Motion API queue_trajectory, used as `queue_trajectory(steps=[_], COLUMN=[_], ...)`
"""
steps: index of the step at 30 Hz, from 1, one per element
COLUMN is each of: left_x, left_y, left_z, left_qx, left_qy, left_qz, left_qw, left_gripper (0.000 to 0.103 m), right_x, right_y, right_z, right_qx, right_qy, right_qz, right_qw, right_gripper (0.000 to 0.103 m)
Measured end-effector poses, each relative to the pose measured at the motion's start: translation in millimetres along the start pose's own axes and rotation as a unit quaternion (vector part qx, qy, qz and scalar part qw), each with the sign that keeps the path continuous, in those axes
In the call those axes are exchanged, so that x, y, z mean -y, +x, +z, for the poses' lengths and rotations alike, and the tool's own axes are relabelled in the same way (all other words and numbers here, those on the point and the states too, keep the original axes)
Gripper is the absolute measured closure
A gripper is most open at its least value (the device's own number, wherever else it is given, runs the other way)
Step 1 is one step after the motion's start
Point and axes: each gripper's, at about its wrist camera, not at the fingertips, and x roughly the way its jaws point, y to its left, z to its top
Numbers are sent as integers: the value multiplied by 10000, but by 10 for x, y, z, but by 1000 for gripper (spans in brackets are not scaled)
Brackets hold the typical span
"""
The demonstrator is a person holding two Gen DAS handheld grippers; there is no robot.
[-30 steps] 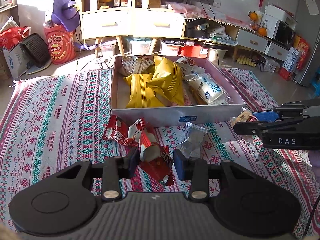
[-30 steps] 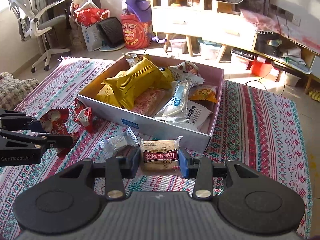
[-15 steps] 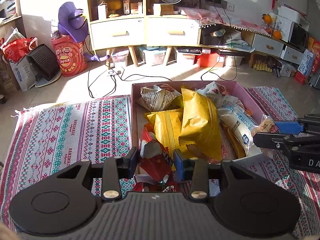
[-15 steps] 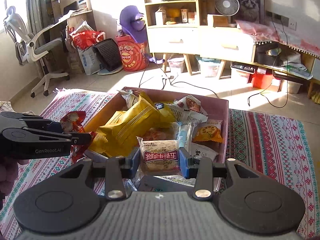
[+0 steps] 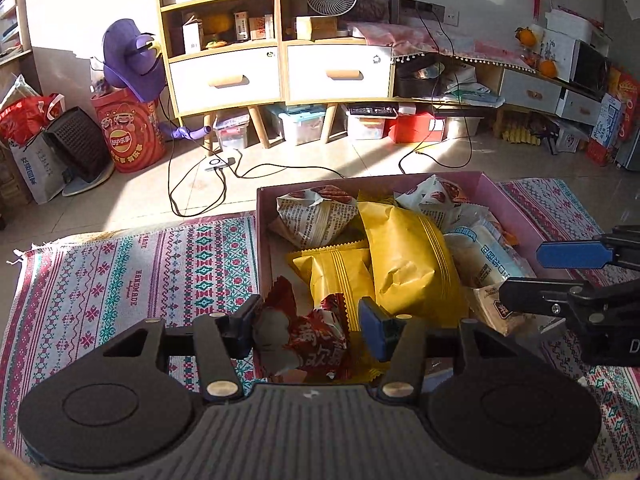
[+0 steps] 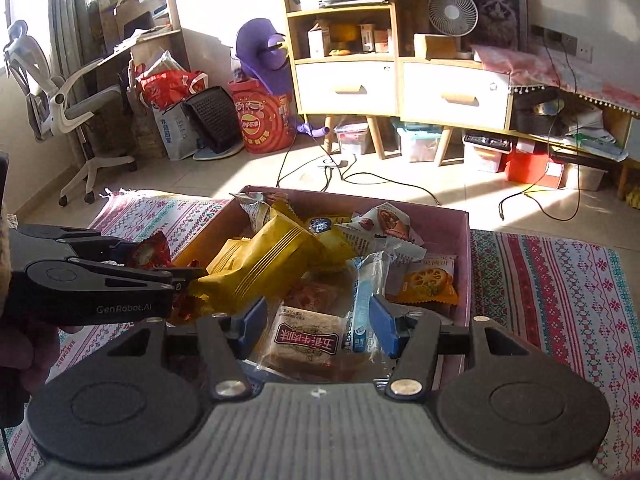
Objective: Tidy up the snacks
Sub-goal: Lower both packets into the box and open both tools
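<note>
Left wrist view: both tools opening over the pink box [image 5: 516,210] at twelve o'clock — left tool [image 5: 310,330] freeing a red packet [image 5: 316,340], right tool [image 6: 318,326] a biscuit pack [image 6: 306,344] — no loose snacks visible.

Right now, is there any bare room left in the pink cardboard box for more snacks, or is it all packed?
The pink cardboard box is crowded across its middle and right with yellow packets and white wrappers. The only bare floor shows along its left wall, beside the smaller yellow packet. Outside it, the patterned woven rug to the left is open.
</note>
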Motion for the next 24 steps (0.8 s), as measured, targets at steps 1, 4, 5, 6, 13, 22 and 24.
queue_trajectory(steps=[1, 4, 5, 6, 13, 22, 24], left_x=[1, -6, -12, -19, -12, 21, 27], left_y=[-6, -40, -66, -95, -282, -477, -499], left_z=[-3, -2, -7, -13, -90, -305, -379], left_qx=[3, 13, 28, 37, 28, -10, -61], left_qy=[6, -52, -84, -109, -89, -32, -20], left_qz=[25, 52, 37, 19, 42, 26, -9], left_qw=[10000, 10000, 10000, 9999, 9999, 10000, 10000], left_gripper=[39, 28, 25, 22, 7, 0, 0], right_x=[1, -26, -35, -47, -62, -13, -15], right_y=[-12, -46, -57, -71, -183, -337, -359], right_z=[1, 10, 11, 10, -17, -145, -191], right_qx=[4, 17, 19, 22, 8, -131, -168], right_qy=[11, -21, -42, -61, -143, -188, -211], right_qz=[8, 6, 5, 7, -26, -121, -123], right_qw=[10000, 10000, 10000, 10000, 9999, 9997, 9996], right_gripper=[47, 42, 40, 39, 27, 11, 9])
